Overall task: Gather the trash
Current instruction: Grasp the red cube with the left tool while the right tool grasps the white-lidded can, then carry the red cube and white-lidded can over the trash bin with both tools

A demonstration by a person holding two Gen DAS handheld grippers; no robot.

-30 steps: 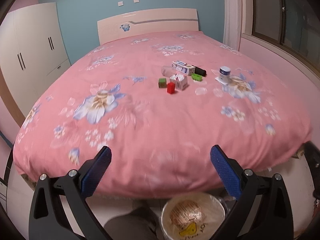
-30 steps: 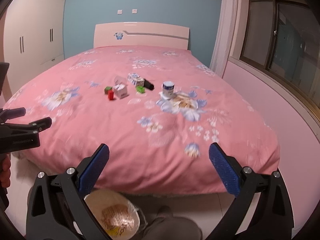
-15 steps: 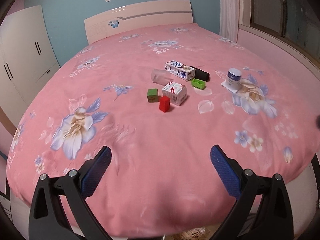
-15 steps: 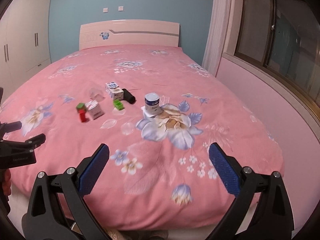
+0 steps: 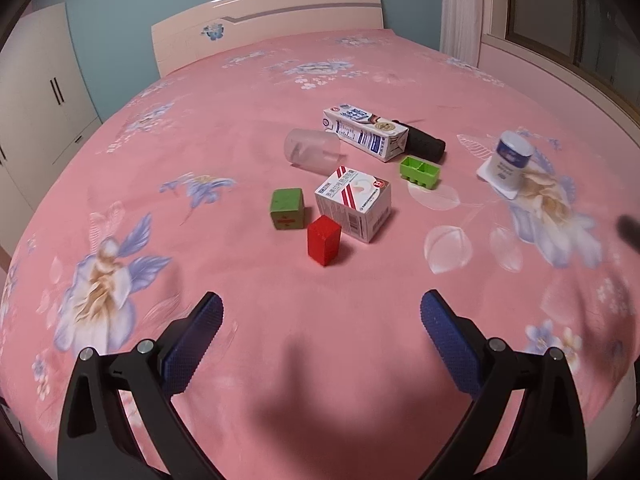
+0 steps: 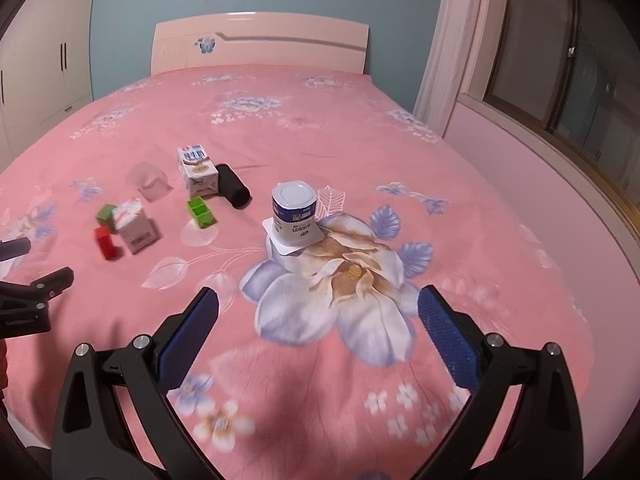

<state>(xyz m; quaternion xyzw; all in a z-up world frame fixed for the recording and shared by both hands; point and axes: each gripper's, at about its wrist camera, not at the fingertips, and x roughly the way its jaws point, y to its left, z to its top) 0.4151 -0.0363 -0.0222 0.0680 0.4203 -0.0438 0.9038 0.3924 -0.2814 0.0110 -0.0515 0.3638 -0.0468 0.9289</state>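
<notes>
The left tool (image 5: 321,318) hangs over the near part of the pink flowered bed (image 5: 240,100) with its blue pads spread wide and nothing between them. The right tool (image 6: 318,309) is held just the same, jaws wide and empty, above a big pale printed flower.

Going left to right across the litter in the left wrist view: a green cube (image 5: 286,209) sits nearest the left, and just beside it, a little nearer, stands a red block (image 5: 323,245). Right behind the red block, close enough that I cannot tell whether they touch, is a small white carton with red stripes (image 5: 353,203). Farther back a clear plastic cup (image 5: 311,153) lies on its side. Next to it a blue-and-white milk carton (image 5: 365,131) lies flat, with a black cylinder (image 5: 425,144) tucked against its right end. In front of those two is a small green tray (image 5: 420,171) with compartments. Well apart to the right, an upside-down yogurt pot (image 5: 511,160) rests on its peeled white lid.

From the right wrist view that yogurt pot (image 6: 294,211) stands straight ahead of the right tool, at the upper edge of the flower, while the rest of the litter lies off to its left. The left tool's black finger pokes in at the left edge.
</notes>
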